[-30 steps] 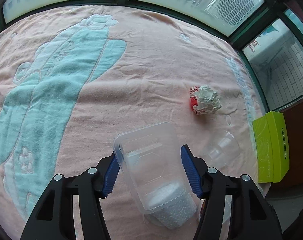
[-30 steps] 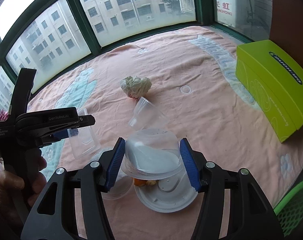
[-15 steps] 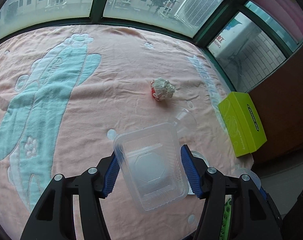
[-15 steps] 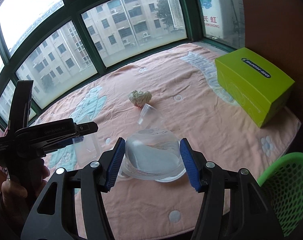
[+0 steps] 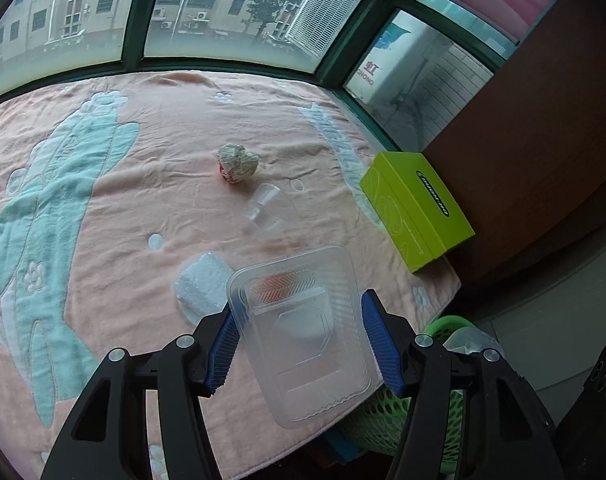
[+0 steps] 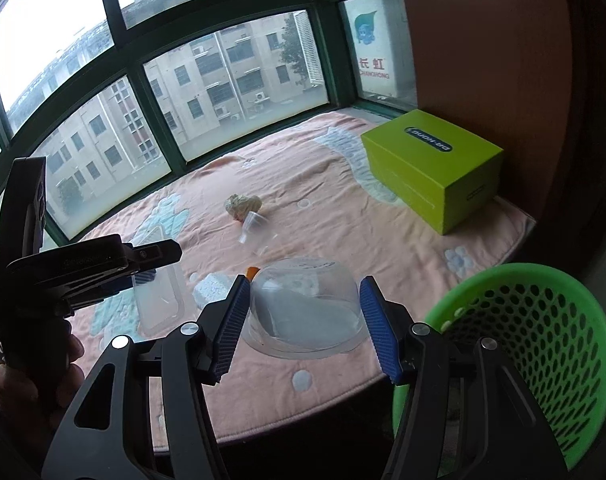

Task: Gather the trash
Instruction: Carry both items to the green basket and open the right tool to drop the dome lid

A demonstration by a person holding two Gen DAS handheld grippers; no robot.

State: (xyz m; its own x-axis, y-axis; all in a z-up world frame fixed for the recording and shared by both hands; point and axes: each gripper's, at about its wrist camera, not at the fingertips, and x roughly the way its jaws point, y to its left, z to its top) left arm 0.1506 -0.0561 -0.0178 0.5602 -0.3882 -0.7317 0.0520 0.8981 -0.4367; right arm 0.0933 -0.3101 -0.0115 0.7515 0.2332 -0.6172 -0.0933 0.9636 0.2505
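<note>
Trash is held in both hand-held grippers and has been lifted clear of the pink blanket (image 5: pixel 143 208) over the last second. The left hand-held gripper (image 5: pixel 299 340) is clenched on a clear rectangular tray (image 5: pixel 303 332); the right hand-held gripper (image 6: pixel 303 324) is clenched on a clear plastic dome lid (image 6: pixel 303 308). Both loads have been carried toward the near right edge, so dropping appears next. The green mesh basket (image 6: pixel 543 344) is shown fully only in the right view; the left view alone reveals its rim below the tray. A crumpled wrapper (image 5: pixel 237 162), clear cup (image 5: pixel 269 210) and foam piece (image 5: pixel 203 284) are left on the blanket.
</note>
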